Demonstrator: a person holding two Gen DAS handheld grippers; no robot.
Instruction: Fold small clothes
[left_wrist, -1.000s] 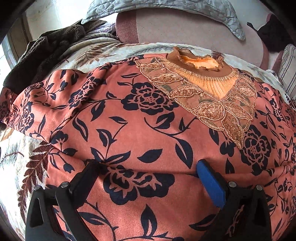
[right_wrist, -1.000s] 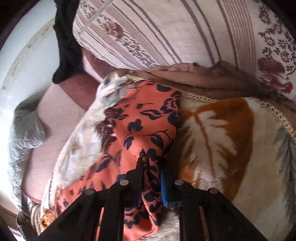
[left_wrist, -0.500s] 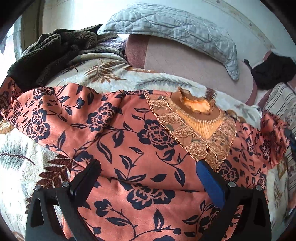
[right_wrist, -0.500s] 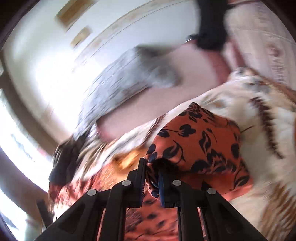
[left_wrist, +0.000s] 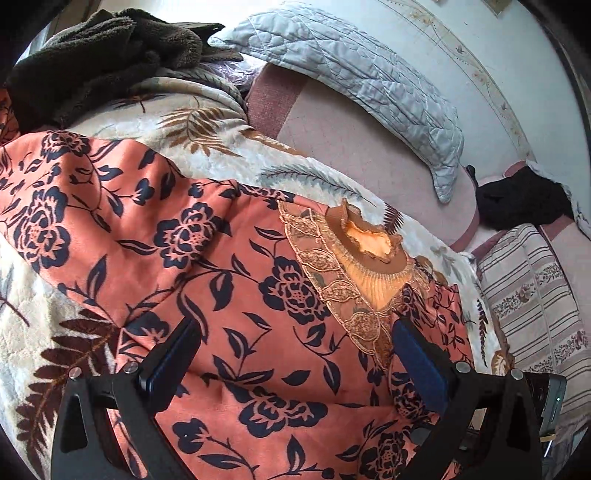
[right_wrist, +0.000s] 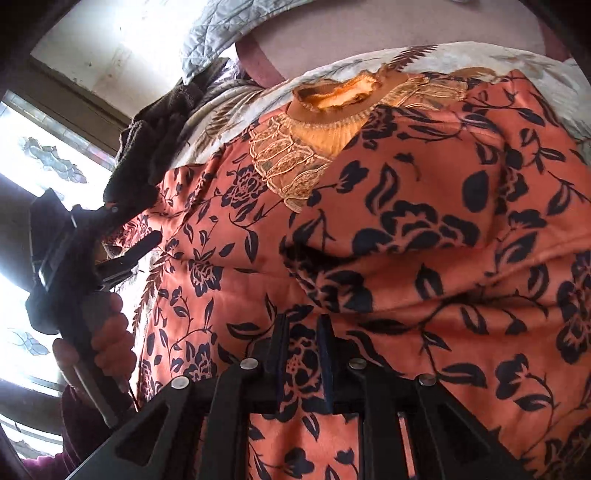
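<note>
Our left tongs (left_wrist: 291, 354) stand wide above the top (left_wrist: 229, 295), pinching nothing. Our right tongs (right_wrist: 301, 343) are narrow and opening, with a strip of the top's cloth running between their pads; whether they press it we cannot tell. The top lies spread on the blanket (left_wrist: 207, 136) of the bed, collar (right_wrist: 336, 96) away from us, one sleeve folded over its front beside the right tongs. We see no readable writing.
</note>
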